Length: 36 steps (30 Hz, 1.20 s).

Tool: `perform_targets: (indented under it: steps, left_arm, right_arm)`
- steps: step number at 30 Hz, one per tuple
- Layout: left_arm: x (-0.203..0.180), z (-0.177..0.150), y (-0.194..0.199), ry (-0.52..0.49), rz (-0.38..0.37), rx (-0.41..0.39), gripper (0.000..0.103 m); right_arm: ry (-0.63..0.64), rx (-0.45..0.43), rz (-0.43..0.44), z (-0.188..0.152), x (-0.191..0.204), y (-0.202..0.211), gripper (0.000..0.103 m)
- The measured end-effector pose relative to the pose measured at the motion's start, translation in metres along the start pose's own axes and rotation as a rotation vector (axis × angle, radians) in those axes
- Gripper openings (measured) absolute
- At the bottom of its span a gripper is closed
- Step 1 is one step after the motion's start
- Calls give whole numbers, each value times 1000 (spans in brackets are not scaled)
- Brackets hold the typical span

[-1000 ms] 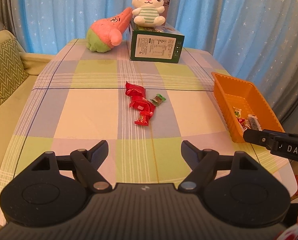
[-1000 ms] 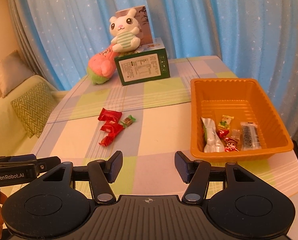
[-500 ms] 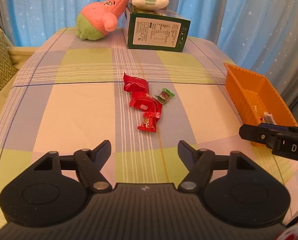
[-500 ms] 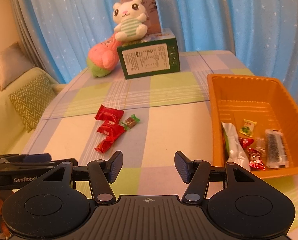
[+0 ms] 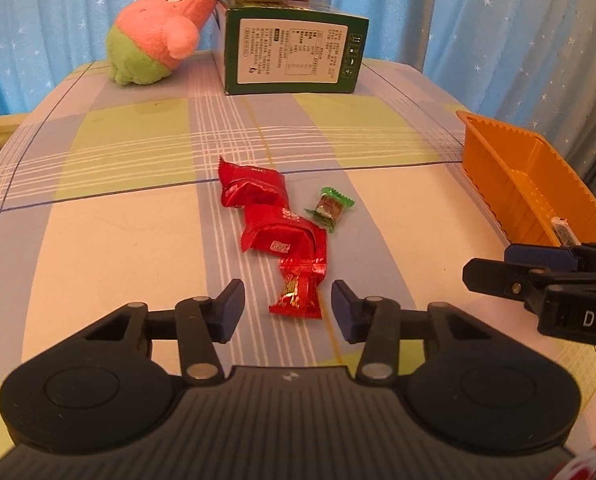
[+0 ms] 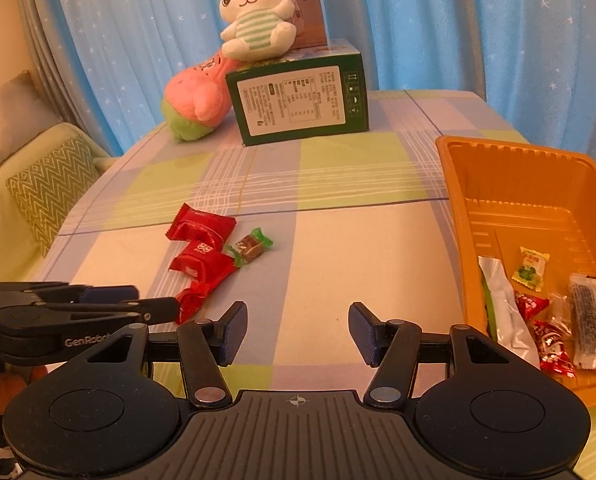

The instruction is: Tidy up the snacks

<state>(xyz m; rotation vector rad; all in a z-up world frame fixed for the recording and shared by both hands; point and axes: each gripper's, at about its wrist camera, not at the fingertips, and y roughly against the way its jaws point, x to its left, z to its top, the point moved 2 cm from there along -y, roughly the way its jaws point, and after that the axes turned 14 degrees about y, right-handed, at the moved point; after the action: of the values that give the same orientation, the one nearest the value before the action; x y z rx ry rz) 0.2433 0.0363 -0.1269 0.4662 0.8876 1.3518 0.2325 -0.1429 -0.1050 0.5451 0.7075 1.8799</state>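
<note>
Two red snack packets (image 5: pixel 252 188) (image 5: pixel 278 236), a small red candy (image 5: pixel 300 288) and a green-wrapped candy (image 5: pixel 330 208) lie mid-table on the plaid cloth. My left gripper (image 5: pixel 288 304) hangs low over the small red candy. Its jaws are closing, the candy lies between them, and neither pad touches it. My right gripper (image 6: pixel 298 322) stands open over bare cloth, nothing between its fingers. To its right, the orange tray (image 6: pixel 446 168) holds several wrapped snacks. In the right wrist view the same red packets (image 6: pixel 202 228) and green candy (image 6: pixel 252 248) show, and the left gripper's fingers (image 6: pixel 154 306) partly cover the small candy.
A green box (image 5: pixel 294 56) stands at the table's far end with a white bunny plush (image 6: pixel 258 20) on top and a pink-green plush (image 5: pixel 158 40) beside it. Blue curtains hang behind. A sofa with a zigzag cushion (image 6: pixel 46 192) is left of the table.
Both grippers have come forward and down toward the table. The left jaws have narrowed and now flank the small red candy. The right jaws keep the same width.
</note>
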Motion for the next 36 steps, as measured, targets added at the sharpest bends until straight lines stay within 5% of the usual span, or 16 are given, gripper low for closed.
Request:
perform_targets:
  steps: [11,27,34,36]
  left_arm:
    - [-2,-1,-27,-47,-3,44,22]
    - [42,2,-6,26,86,-42,20]
    - [49,3,-7,56,82,-65,20]
    - [51,4,-8,62,78,-66,20]
  right_arm:
    - [2,20,-2,-1,-2,-18,57]
    - [63,11,43,23,11,-68,57]
    - [-3,10,81,35,14,-97,57]
    - [-28,7,93,39,16,-102,44]
